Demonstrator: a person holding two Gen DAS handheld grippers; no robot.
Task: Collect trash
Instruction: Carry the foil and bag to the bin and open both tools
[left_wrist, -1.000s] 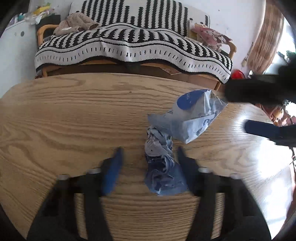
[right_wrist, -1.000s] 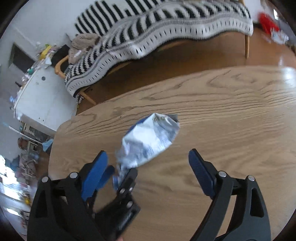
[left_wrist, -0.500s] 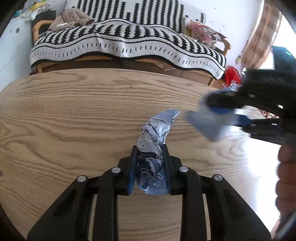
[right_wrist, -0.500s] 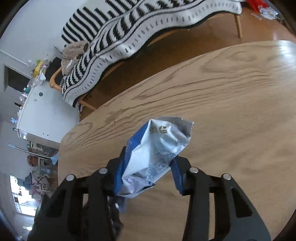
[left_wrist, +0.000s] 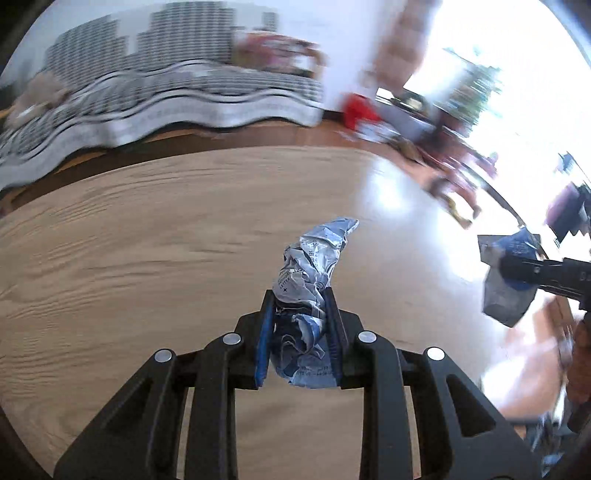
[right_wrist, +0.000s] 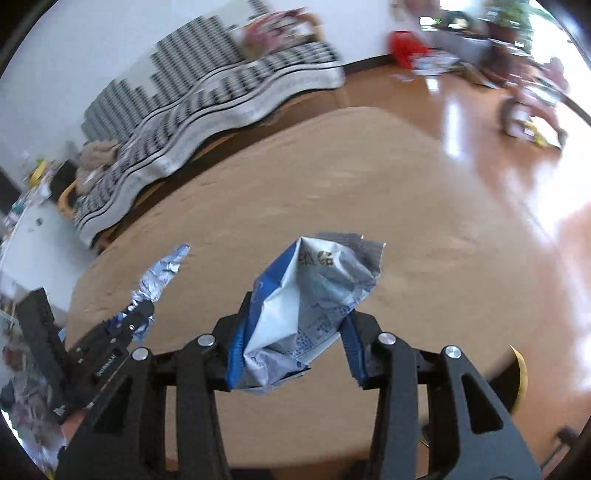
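My left gripper is shut on a crumpled silver-blue wrapper and holds it above the round wooden table. My right gripper is shut on a blue and white snack bag, also lifted over the table. The right gripper with its bag shows at the right edge of the left wrist view. The left gripper with its wrapper shows at the left of the right wrist view.
A sofa with a black and white striped blanket stands beyond the table. A red object and clutter lie on the shiny wooden floor to the right. A white cabinet stands at the left.
Both grippers closed on their pieces of trash, lifted them off the table and swung to the right; the views are now motion-blurred.
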